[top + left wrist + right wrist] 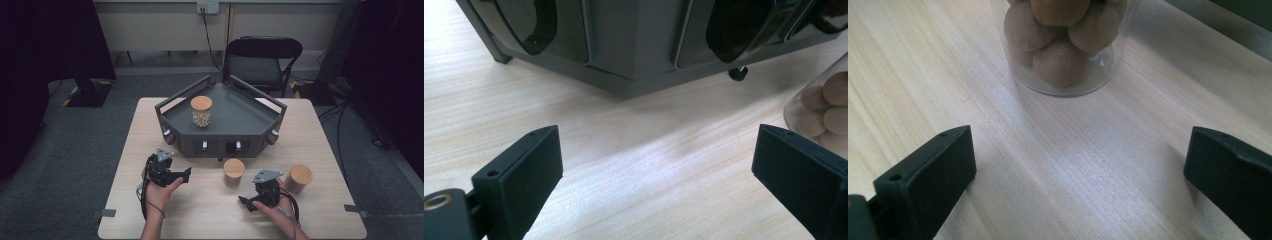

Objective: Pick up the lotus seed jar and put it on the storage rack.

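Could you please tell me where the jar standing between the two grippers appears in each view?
High view: middle jar, centre, before the grey tray.
Left gripper view: jar at right edge, tray across the top.
Right gripper view: jar top centre, tray at top right.
Shared landmark: the grey tray.

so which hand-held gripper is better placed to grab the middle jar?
Right hand-held gripper: open, pointing straight at the clear, wooden-lidded nut jar. Left hand-held gripper has it off to one side.
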`<state>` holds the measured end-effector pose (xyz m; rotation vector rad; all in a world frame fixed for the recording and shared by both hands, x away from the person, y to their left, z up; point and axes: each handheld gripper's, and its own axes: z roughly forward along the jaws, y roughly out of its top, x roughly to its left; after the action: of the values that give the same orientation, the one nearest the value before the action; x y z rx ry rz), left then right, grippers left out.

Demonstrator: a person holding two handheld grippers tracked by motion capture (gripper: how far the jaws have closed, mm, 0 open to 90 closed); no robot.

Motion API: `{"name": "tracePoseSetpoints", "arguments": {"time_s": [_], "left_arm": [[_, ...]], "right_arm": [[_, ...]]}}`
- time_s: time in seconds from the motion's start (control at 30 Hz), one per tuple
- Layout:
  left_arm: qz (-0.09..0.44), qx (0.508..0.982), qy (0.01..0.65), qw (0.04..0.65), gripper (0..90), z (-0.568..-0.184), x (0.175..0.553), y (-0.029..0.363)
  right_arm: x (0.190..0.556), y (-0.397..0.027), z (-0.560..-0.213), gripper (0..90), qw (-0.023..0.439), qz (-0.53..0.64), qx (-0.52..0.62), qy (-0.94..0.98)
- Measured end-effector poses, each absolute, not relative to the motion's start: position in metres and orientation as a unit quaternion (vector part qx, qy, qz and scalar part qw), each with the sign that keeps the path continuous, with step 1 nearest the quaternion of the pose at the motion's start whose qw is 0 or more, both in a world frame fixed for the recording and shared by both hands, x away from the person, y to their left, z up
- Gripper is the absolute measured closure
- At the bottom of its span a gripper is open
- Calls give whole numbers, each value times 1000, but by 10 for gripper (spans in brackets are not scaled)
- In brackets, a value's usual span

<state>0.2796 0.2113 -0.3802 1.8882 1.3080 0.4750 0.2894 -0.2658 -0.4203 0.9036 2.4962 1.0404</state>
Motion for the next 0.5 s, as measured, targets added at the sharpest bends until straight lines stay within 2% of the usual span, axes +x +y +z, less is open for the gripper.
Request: {"name": "tracePoseSetpoints", "arguments": {"time_s": [0.5], "left_arm": [[185, 744, 519, 379, 55, -390, 276, 210]], "right_arm": [[289, -266, -420, 0, 145, 361, 314, 866]]}}
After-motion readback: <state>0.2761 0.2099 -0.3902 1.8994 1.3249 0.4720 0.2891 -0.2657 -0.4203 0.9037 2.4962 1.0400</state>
